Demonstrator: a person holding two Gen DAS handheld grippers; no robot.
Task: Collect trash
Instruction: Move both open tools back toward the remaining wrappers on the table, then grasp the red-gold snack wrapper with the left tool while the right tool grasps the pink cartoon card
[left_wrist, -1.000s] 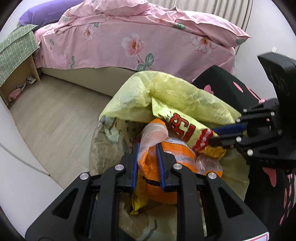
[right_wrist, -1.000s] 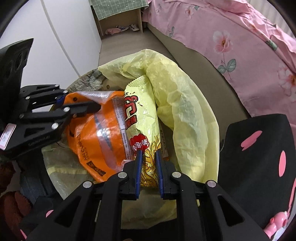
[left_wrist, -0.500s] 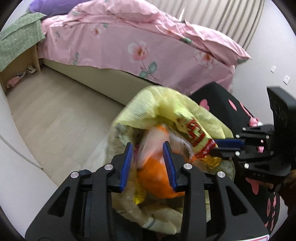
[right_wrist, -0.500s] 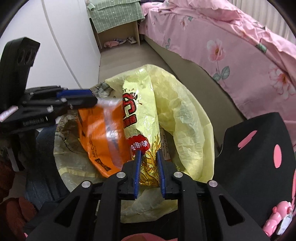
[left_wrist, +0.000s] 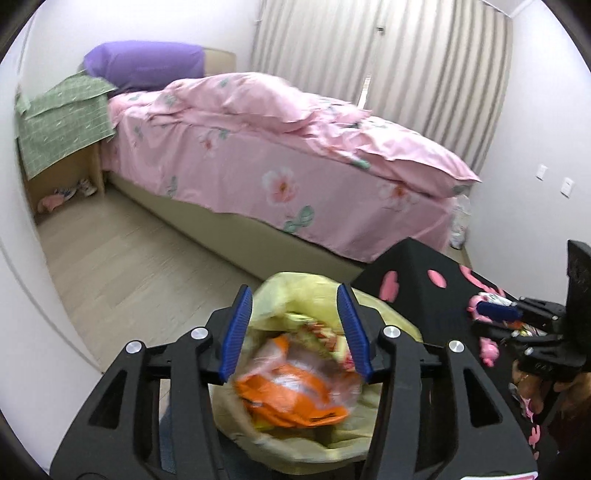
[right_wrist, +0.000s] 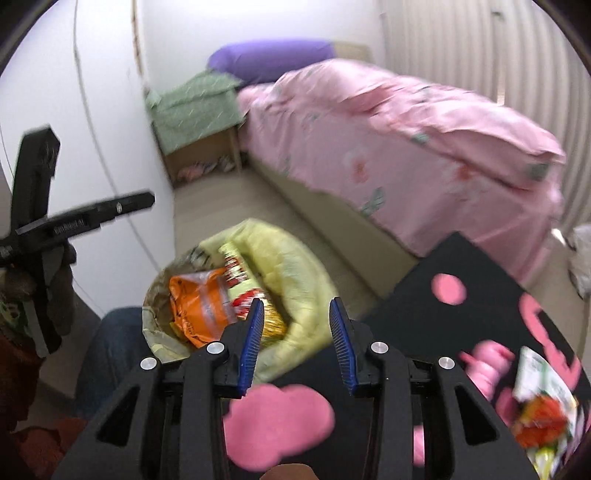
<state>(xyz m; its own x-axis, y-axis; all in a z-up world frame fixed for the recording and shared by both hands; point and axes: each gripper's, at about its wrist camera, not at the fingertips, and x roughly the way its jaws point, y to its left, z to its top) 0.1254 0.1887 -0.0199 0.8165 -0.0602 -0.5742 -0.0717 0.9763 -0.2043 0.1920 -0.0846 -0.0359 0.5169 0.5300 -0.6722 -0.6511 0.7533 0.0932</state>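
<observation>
Trash: crinkled orange plastic wrapper (right_wrist: 199, 301) and yellow-red snack packet (right_wrist: 242, 284), both lying loose in the bin below and ahead of both grippers.
Bin: round bin with pale yellow liner bag (right_wrist: 295, 280), mouth open upward so drops land inside.
Left gripper (left_wrist: 295, 328): jaws opening, spread, nothing pinched; wrapper sits below the gap.
Right gripper (right_wrist: 297, 339): jaws opening, empty; packet just ahead-left of the tips.
More trash: crumpled colourful wrappers (right_wrist: 543, 410) on the black pink-patterned table (right_wrist: 480, 266), to its right; likely next pickup.
Background: pink floral bed (left_wrist: 295, 162), far ahead.
</observation>
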